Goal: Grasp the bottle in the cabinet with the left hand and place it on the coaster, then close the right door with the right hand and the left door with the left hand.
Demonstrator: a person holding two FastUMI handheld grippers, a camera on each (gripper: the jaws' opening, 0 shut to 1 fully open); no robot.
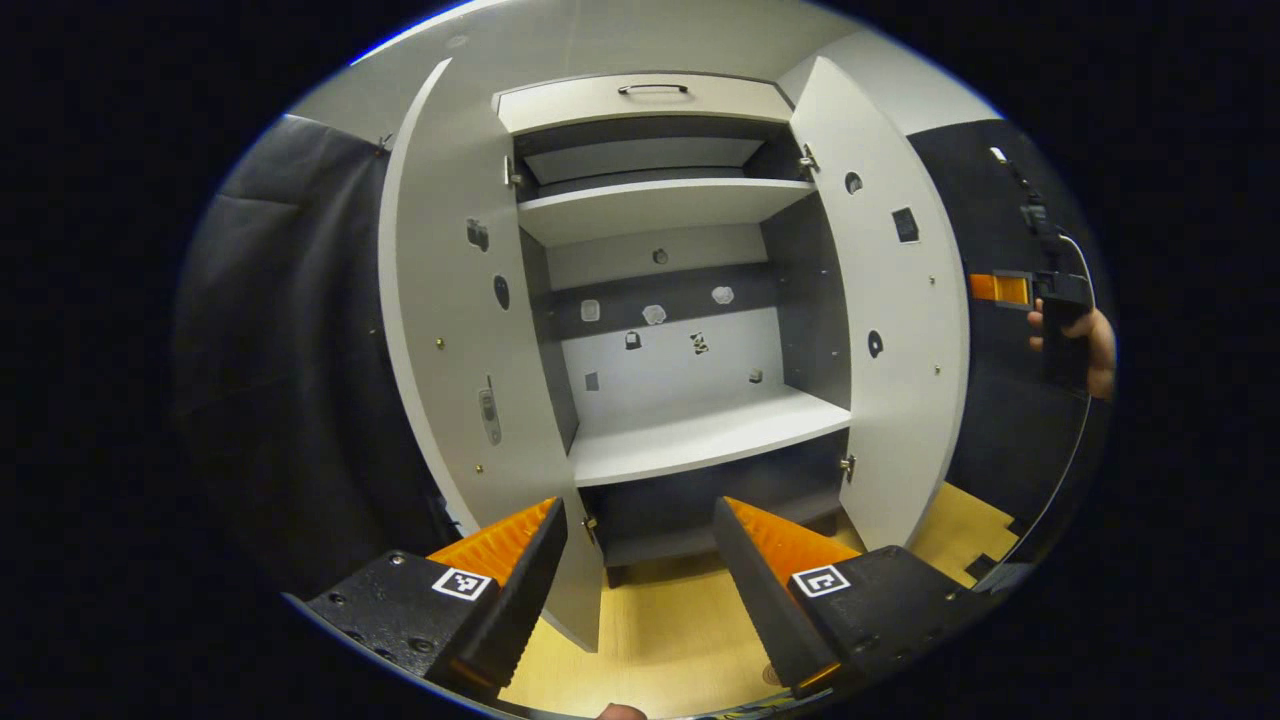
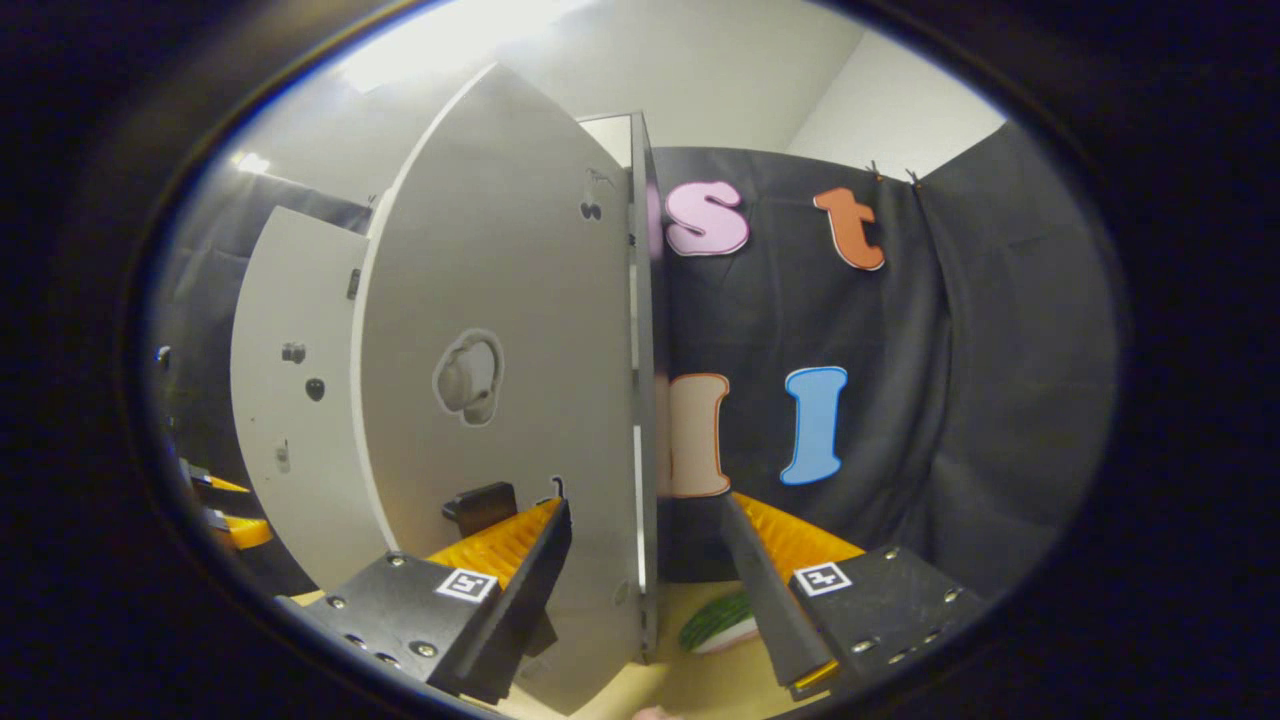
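Behind the right door [image 2: 500,400] my right claw [image 2: 645,545] hangs open, straddling its edge. My left claw [image 1: 640,545] (also open, empty) faces the cabinet [image 1: 690,300]. I cannot locate the bottle. Risk: an off-centre push could let the door edge slip past my fingers.

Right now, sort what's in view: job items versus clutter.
Job: right door, left door, cabinet, left gripper, right gripper.
Lying about: green-and-white object on the floor, stickers on the cabinet's back panel.
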